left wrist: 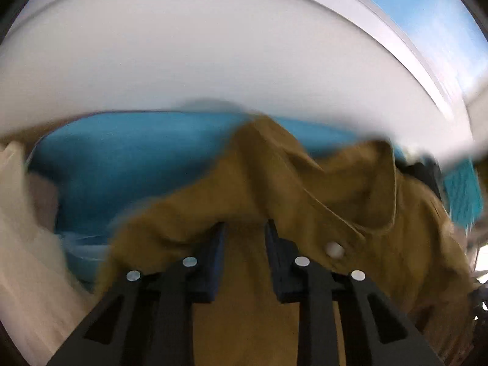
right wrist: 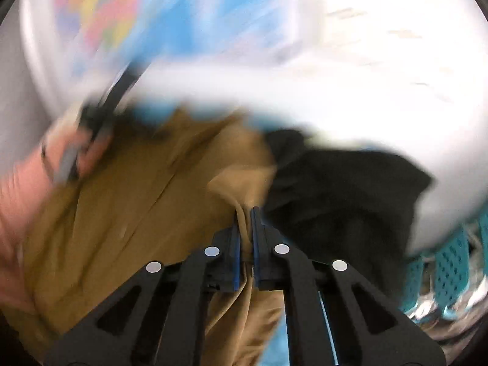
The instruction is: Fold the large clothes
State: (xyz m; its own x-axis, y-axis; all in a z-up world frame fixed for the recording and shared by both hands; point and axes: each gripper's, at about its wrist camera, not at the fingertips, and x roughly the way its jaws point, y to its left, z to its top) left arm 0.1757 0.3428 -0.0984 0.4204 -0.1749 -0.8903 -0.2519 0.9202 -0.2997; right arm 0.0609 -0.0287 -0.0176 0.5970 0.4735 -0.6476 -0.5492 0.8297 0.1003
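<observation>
From the left wrist view, the left gripper (left wrist: 245, 231) points steeply down with its dark blue pads set narrowly apart and a ridge of the mustard-brown cotton shirt (left wrist: 274, 189) running between them. Blur keeps me from telling whether the pads actually pinch it. The shirt lies rumpled over the bright blue cloth surface (left wrist: 122, 164), its white button (left wrist: 334, 250) beside the right pad; I'd say it's being gathered to be spread out for folding. A pale garment (left wrist: 18, 213) at the left edge is cut off.

From the right wrist view, the right gripper (right wrist: 245, 216) is clamped tight on a bunched fold of the same shirt (right wrist: 137, 198), probably to lift it. A black crumpled garment (right wrist: 350, 189) lies touching it on the right. A smeared hand (right wrist: 39, 167) holds the other tool at left; the background is smeared.
</observation>
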